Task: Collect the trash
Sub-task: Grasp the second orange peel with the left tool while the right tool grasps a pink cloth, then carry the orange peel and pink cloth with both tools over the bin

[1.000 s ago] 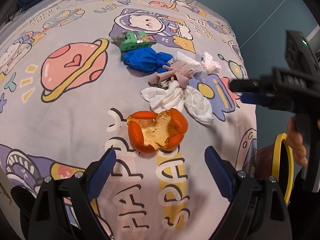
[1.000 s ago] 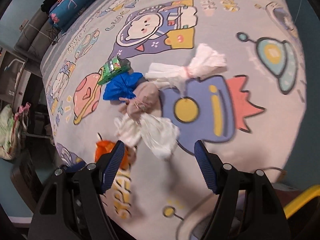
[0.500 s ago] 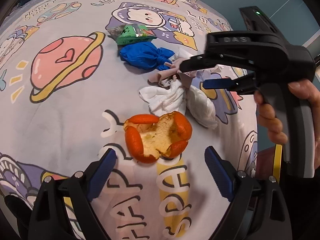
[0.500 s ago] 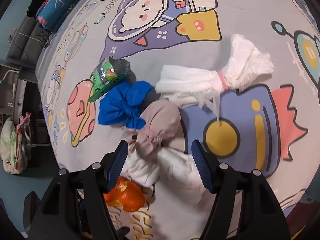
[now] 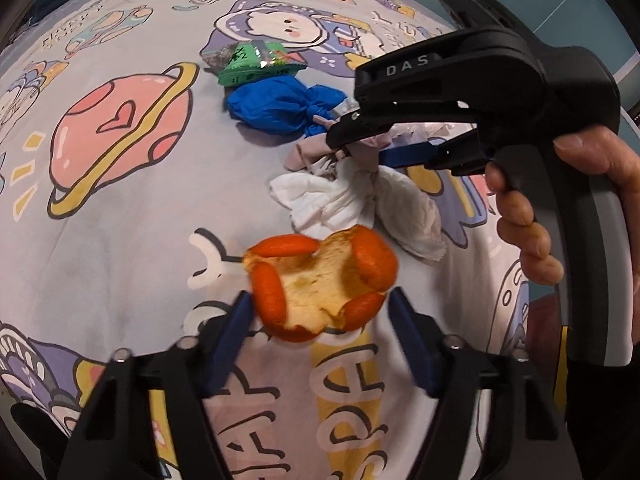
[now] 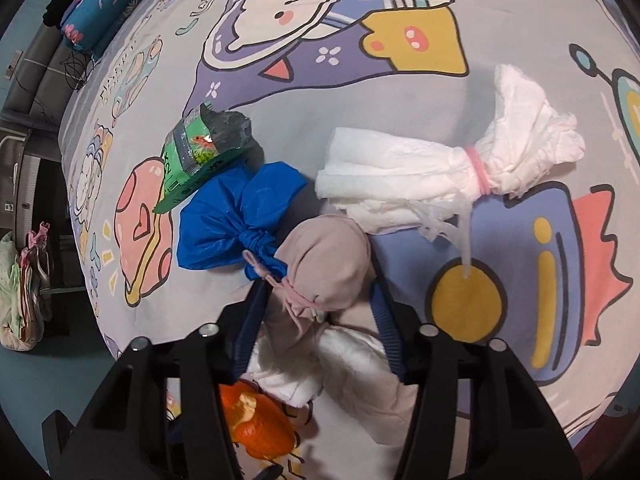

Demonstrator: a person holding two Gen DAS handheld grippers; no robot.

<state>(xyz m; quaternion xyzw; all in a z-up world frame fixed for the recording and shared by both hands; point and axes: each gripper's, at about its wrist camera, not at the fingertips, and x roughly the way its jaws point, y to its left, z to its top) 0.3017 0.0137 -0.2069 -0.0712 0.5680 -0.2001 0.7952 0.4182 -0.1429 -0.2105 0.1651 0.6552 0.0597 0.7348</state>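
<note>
An orange peel (image 5: 320, 284) lies open on the cartoon-print bedsheet (image 5: 120, 260). My left gripper (image 5: 320, 314) is low over it; its jaws are closing with the peel between them, the pads right at its edges. A beige bundle (image 6: 324, 268) tied with a pink band sits in the trash pile. My right gripper (image 6: 318, 306) straddles its neck, jaws closing, and shows in the left wrist view as the right gripper (image 5: 356, 148) over the beige bundle (image 5: 316, 150). Crumpled white tissue (image 5: 352, 200) lies between the peel and the bundle.
A blue tied bag (image 6: 236, 220), a green snack wrapper (image 6: 200, 152) and a white wad tied with a pink band (image 6: 440, 176) lie beside the bundle. A person's hand (image 5: 532, 240) holds the right gripper. The bed's edge falls away at right; a patterned pillow (image 6: 104, 8) lies far left.
The right gripper came down over the pile onto the beige bundle and its jaws narrowed. The left gripper sank toward the peel and its jaws drew in around it.
</note>
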